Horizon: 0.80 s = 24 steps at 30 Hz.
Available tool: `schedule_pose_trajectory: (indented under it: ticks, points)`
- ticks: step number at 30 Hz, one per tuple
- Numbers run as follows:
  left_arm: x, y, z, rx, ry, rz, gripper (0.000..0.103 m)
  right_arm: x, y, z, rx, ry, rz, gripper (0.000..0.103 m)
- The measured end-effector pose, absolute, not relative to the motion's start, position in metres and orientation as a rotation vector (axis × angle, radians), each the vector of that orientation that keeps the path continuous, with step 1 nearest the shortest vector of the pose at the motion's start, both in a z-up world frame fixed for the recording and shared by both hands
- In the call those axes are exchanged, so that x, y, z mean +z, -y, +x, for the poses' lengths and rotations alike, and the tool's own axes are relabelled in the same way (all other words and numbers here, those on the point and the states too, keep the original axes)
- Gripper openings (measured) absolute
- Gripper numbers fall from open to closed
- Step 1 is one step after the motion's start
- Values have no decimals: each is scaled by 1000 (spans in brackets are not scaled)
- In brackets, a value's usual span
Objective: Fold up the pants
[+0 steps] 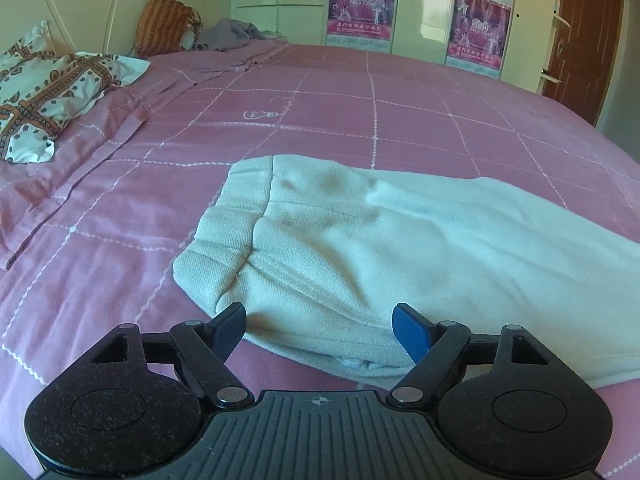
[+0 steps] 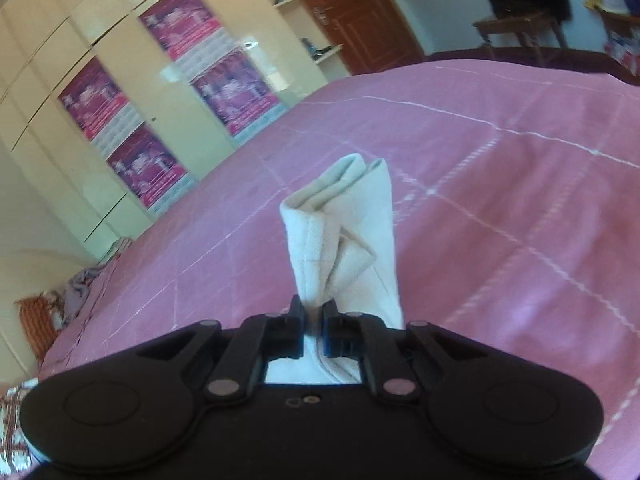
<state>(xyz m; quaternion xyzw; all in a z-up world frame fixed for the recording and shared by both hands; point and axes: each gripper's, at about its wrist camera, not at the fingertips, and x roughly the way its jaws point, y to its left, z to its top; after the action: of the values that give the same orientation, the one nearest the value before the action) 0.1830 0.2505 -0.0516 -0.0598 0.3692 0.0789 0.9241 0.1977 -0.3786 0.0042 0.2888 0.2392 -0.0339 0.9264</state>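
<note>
Pink bed [image 1: 340, 120] under me. The pants [image 1: 400, 240] lie on it, waistband toward the pillow [image 1: 48, 88]. My left gripper [image 1: 320, 330] gapes at their near edge; my right gripper [image 2: 316, 330] pinches the cuffs, lifted. Next, I judge: carry cuffs to waistband.

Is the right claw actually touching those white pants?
Touching: the right wrist view shows the right gripper with its fingers pinched shut on the pants.

We see the pale knit pants [image 1: 400, 248] lying on the pink grid-stitched bedspread [image 1: 320, 120], the patterned pillow [image 1: 48, 92] far to their left, the glossy cream wardrobe [image 1: 424, 4] behind the bed.
</note>
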Motion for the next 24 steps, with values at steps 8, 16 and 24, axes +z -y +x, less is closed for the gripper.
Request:
schedule_pose_trajectory:
  ticks: [8, 16, 24]
  points:
    - [-59, -275, 161, 158, -791, -173, 80, -14, 195, 231, 299, -674, 428, 8]
    - [-74, -294, 151, 181, -826, -221, 80, -43, 123, 213, 349, -759, 255, 9]
    - [-77, -298, 149, 180, -826, -260, 80, -46, 112, 212, 340, -752, 184, 9]
